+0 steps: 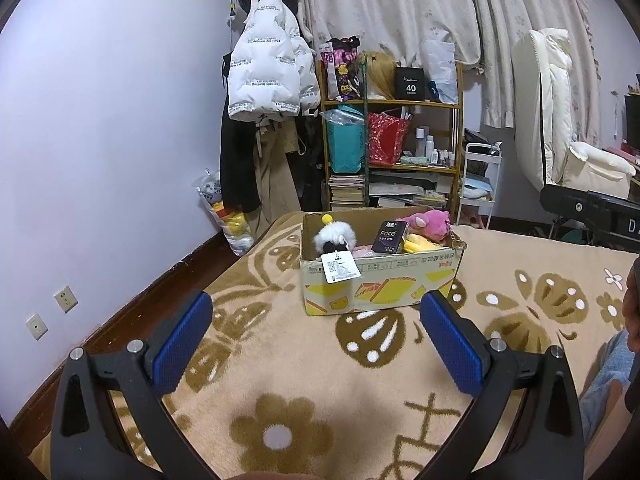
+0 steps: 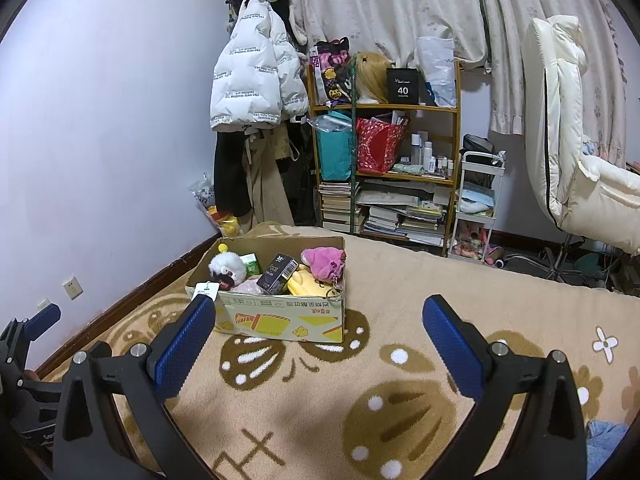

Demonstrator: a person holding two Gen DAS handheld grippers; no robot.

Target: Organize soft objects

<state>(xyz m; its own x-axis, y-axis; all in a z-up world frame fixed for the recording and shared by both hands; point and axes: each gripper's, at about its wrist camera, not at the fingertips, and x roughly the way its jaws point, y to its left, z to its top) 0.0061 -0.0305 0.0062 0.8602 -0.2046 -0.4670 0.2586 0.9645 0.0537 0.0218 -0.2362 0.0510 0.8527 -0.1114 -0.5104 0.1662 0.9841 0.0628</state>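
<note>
A cardboard box [image 1: 384, 284] [image 2: 280, 316] stands on the beige patterned blanket. In it lie a white fluffy plush with a paper tag [image 1: 334, 238] [image 2: 228, 268], a pink plush [image 1: 430, 222] [image 2: 324, 260], a yellow plush [image 1: 420, 245] [image 2: 306, 283] and a dark "Face" tissue pack [image 1: 390, 237] [image 2: 278, 274]. My left gripper [image 1: 316, 304] is open and empty, a short way in front of the box. My right gripper [image 2: 316, 308] is open and empty, in front of and to the right of the box. The left gripper shows in the right wrist view [image 2: 32, 328].
A wooden shelf [image 1: 392, 136] [image 2: 386, 148] full of bags, books and bottles stands beyond the bed, with a coat rack [image 1: 268, 76] to its left and a white chair [image 2: 572, 140] at the right. A bag of plush toys [image 1: 226, 216] sits by the wall.
</note>
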